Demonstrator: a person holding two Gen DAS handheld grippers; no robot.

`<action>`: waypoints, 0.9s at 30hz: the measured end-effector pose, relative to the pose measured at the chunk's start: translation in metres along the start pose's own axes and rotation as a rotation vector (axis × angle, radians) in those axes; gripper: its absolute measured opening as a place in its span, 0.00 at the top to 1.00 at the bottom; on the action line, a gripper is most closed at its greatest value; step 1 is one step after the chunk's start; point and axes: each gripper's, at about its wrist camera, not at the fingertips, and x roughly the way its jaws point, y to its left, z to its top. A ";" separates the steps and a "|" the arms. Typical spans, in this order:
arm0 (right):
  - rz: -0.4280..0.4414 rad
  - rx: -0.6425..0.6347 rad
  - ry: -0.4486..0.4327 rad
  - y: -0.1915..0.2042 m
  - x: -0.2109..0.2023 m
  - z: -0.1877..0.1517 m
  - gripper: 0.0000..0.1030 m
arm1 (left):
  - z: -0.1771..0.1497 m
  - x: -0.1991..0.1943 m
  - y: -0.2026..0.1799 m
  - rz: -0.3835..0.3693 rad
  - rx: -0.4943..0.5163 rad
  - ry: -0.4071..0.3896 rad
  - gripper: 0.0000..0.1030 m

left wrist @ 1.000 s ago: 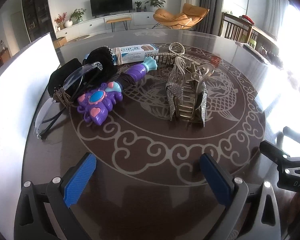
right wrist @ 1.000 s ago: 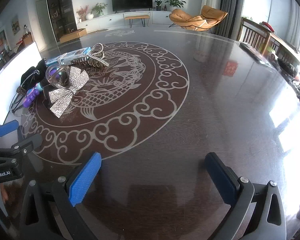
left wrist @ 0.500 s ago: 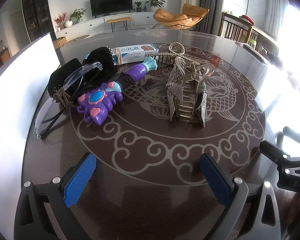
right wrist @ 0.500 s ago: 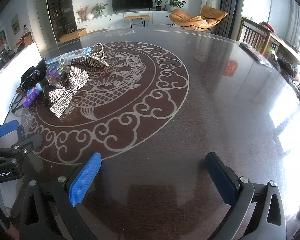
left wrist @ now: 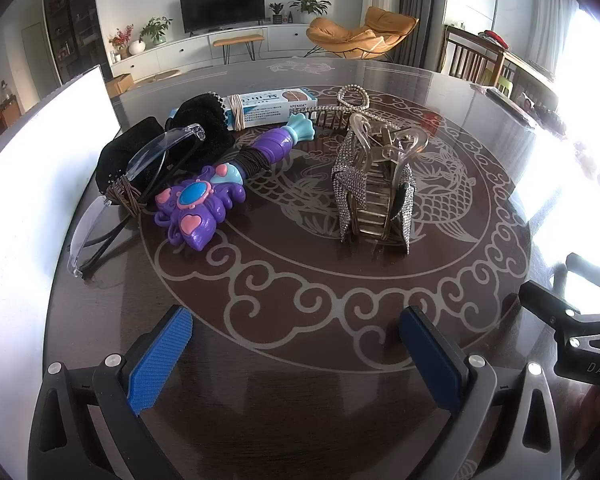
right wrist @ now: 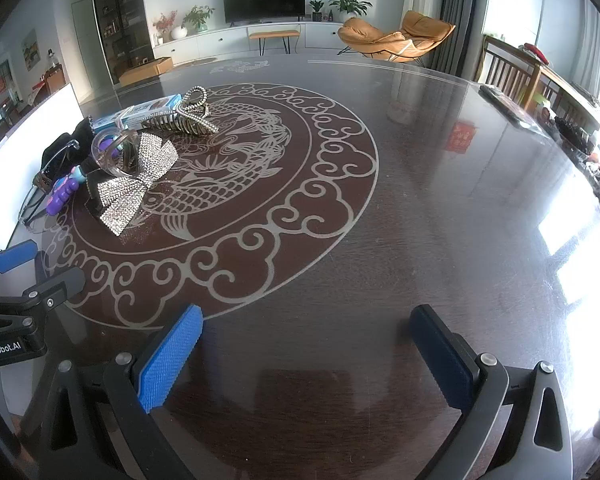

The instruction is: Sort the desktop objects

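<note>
Rhinestone hair clip (left wrist: pixel 374 196) stands nearest, so we hold our left gripper (left wrist: pixel 296 354) and right gripper (right wrist: pixel 306 354) spread wide, both empty, ready to choose.

Dark glossy surface (right wrist: pixel 440 208) inlaid with pale scrollwork and a fish. Beyond it, a living room: white wall, flat black television (right wrist: pixel 264 0) above a long white cabinet (right wrist: pixel 236 42) topped with potted plants (right wrist: pixel 350 2) and a vase of red flowers (left wrist: pixel 120 42). Orange lounge chair (right wrist: pixel 396 38) beside grey curtains (left wrist: pixel 422 8). Tall dark shelving (right wrist: pixel 118 20) at left. Wooden chairs (right wrist: pixel 508 74) at right. Bright, glaring daylight from right-hand windows (left wrist: pixel 596 92).
</note>
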 end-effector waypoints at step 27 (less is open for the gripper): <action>-0.001 0.001 0.000 0.001 0.000 0.000 0.00 | 0.002 0.002 -0.002 0.000 0.000 0.000 0.00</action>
